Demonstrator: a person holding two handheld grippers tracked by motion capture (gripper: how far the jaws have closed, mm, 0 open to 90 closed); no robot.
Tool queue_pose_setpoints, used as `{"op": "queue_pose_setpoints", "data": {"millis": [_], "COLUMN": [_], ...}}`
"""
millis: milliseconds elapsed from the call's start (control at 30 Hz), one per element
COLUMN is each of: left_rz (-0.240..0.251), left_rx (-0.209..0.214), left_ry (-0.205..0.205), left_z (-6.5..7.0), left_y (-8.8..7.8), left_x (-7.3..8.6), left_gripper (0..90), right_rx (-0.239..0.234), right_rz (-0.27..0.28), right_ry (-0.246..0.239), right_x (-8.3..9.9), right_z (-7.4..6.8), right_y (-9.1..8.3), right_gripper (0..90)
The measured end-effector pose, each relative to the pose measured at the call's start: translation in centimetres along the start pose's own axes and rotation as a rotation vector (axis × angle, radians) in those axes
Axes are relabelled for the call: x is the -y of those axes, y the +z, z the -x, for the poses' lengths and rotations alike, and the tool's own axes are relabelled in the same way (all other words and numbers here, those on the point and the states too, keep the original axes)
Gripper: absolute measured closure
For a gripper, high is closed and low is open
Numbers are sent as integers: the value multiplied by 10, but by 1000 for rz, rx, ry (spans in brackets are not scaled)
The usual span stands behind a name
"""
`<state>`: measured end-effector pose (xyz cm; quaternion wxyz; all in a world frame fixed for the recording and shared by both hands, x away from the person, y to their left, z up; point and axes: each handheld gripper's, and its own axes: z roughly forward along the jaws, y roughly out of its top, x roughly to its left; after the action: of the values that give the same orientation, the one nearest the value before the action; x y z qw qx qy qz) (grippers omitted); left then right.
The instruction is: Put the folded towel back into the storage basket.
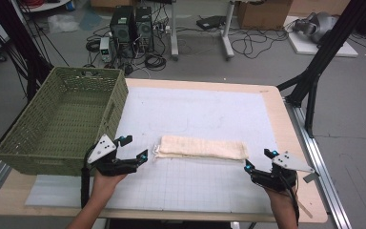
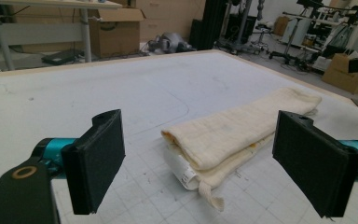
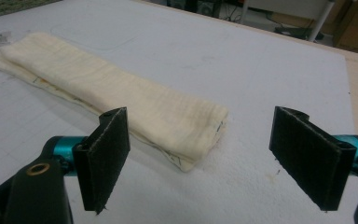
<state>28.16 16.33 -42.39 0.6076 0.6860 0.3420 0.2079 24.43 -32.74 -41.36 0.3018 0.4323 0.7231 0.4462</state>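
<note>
Nearest the high camera are the person's two hands, each bearing a gripper at the near side of the table (image 1: 286, 109). The left gripper (image 1: 132, 147) sits just off the left end of the folded cloth (image 1: 201, 148), and the right gripper (image 1: 259, 160) just off its right end. Both have their jaws spread wide with nothing between the pads; neither touches the cloth.

The cloth, cream and folded into a long narrow strip, lies flat on the white mat (image 1: 195, 114). A green basket (image 1: 62, 121) stands empty to the left of the cloth, well apart from it.

Judging from this, the handling has not begun: the grippers are only lined up at the cloth's ends. Gripping, lifting and whatever follows, perhaps moving it to the basket, all remain.
</note>
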Motion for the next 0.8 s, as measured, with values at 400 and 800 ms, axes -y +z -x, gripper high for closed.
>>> {"op": "queue_pose_setpoints", "data": {"millis": [400,800], "left_rz": [1,-13], "left_rx": [15,23], "left_ry": [28,22], "left_z": [3,3], "left_y": [-3,-2], "left_x": [-4,-4], "left_gripper": [170,171], "right_rx": [-2,-16], "right_rz": [6,2], "right_ry": [2,1], "right_x": [-1,-1], "right_z": [0,0], "right_y": [0,1], "right_gripper": [187,184]}}
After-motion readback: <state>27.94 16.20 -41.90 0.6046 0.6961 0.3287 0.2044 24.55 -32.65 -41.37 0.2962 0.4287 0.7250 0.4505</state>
